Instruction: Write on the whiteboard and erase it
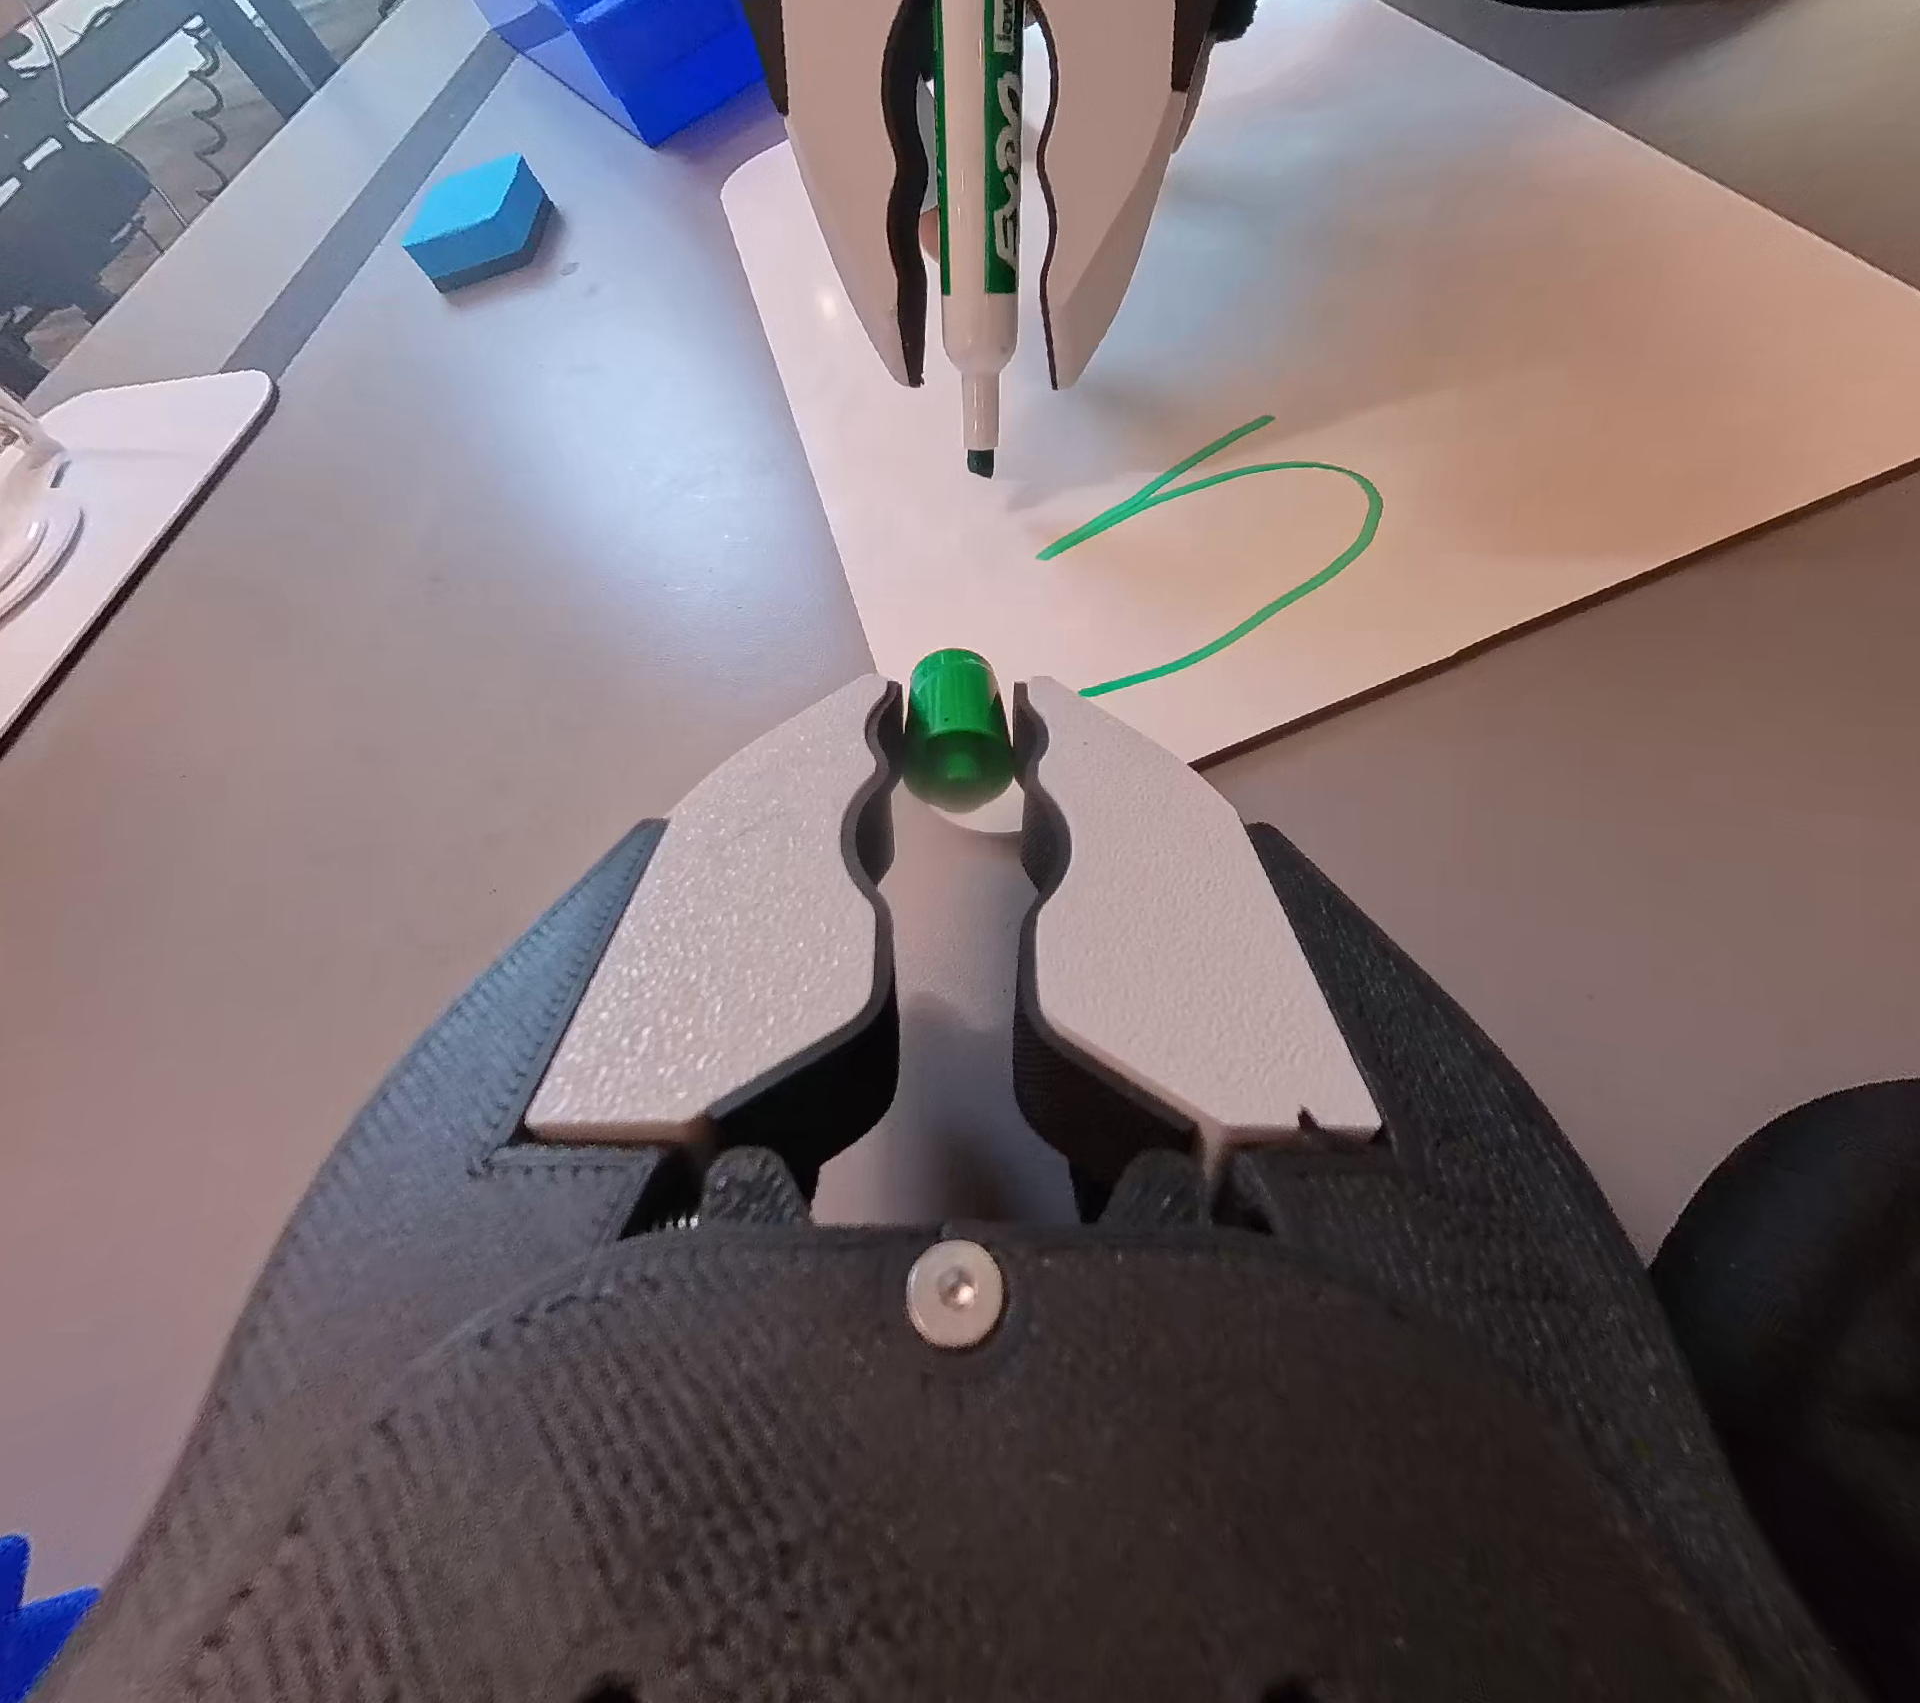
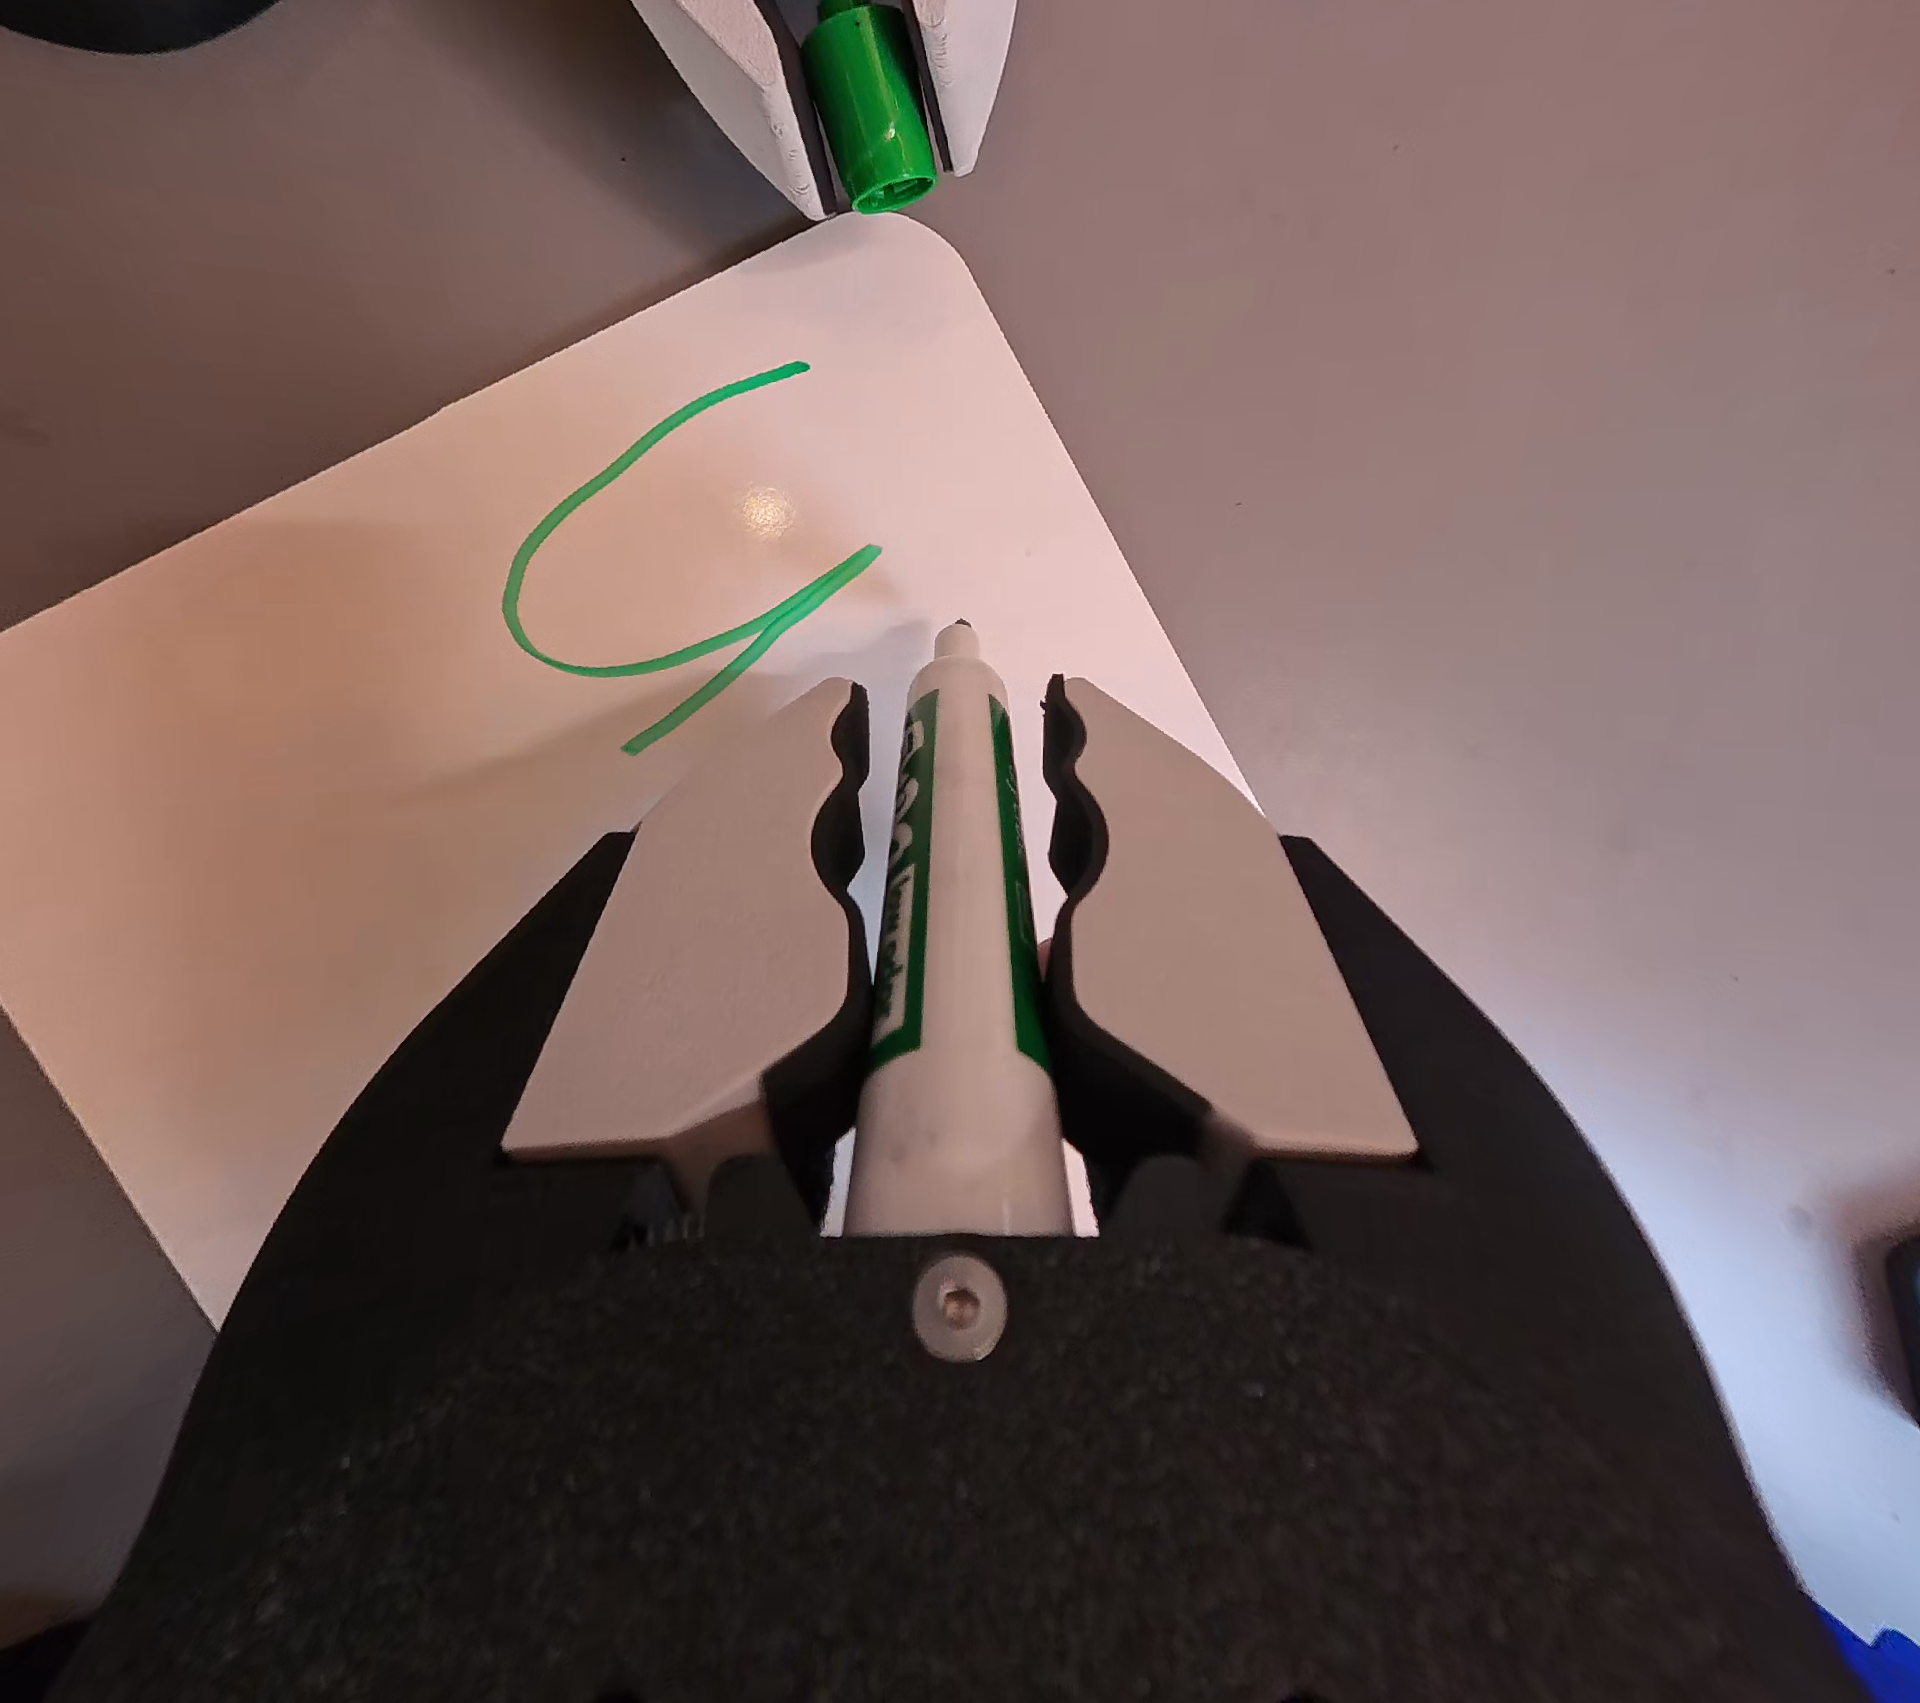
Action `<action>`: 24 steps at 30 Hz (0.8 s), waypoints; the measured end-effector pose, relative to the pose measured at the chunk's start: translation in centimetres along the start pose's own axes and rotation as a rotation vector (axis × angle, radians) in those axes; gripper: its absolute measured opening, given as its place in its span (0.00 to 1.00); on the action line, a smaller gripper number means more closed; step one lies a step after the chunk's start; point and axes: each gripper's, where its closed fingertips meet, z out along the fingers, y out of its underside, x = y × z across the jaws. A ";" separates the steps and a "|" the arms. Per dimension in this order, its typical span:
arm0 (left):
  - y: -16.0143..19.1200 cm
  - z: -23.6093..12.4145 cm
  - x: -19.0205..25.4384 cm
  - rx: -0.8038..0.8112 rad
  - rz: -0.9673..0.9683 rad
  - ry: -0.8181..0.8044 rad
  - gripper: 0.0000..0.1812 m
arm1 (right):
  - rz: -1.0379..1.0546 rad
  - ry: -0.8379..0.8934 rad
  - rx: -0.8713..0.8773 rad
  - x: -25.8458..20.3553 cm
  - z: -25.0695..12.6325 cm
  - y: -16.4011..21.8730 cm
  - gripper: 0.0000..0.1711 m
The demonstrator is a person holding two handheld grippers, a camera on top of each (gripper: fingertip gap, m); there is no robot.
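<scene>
**Right wrist view: marker over the whiteboard**

The right gripper (image 2: 956, 687) clamps the uncapped green marker (image 2: 951, 926), tip just above the whiteboard (image 2: 260, 718) beside a green scribble (image 2: 582, 510). The left gripper (image 1: 956, 692) pinches the cap (image 1: 951, 739) at the whiteboard's corner; the blue eraser (image 1: 478, 219) sits apart.

Flat white whiteboard (image 2: 312, 718): smooth, glossy, light glare on it. Green plastic marker cap (image 1: 951, 734): shiny. White plastic marker barrel (image 2: 951, 926): smooth, semi-gloss. Left gripper (image 1: 956, 697): pale grey fingers (image 1: 748, 915) grainy matt; black body ribbed (looks 3D-printed). Grey tabletop (image 1: 416, 718): matt. Blue eraser block (image 1: 478, 219): foam-like, dull.
</scene>
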 end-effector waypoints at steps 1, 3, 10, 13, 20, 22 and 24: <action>0.0 0.0 0.0 0.000 0.000 0.000 0.11 | -0.001 0.002 -0.003 0.0 0.0 0.0 0.19; 0.0 0.0 0.0 -0.001 0.000 0.001 0.11 | 0.000 0.001 -0.009 0.1 0.1 0.2 0.19; 0.0 0.0 0.1 -0.004 0.003 0.003 0.11 | -0.007 0.004 -0.030 -0.1 0.5 0.6 0.19; 0.0 0.0 0.1 -0.002 -0.001 0.004 0.11 | -0.008 0.002 -0.034 -0.1 0.5 0.6 0.19; 0.1 -0.1 0.2 -0.004 0.003 0.005 0.11 | -0.023 0.000 -0.055 -0.5 0.4 0.8 0.19; 0.1 -0.1 0.2 -0.004 0.002 0.005 0.11 | -0.023 0.000 -0.063 -0.9 0.1 1.2 0.19; 0.1 -0.1 0.2 -0.004 0.001 0.006 0.11 | -0.019 0.004 -0.072 -1.5 -0.3 1.6 0.19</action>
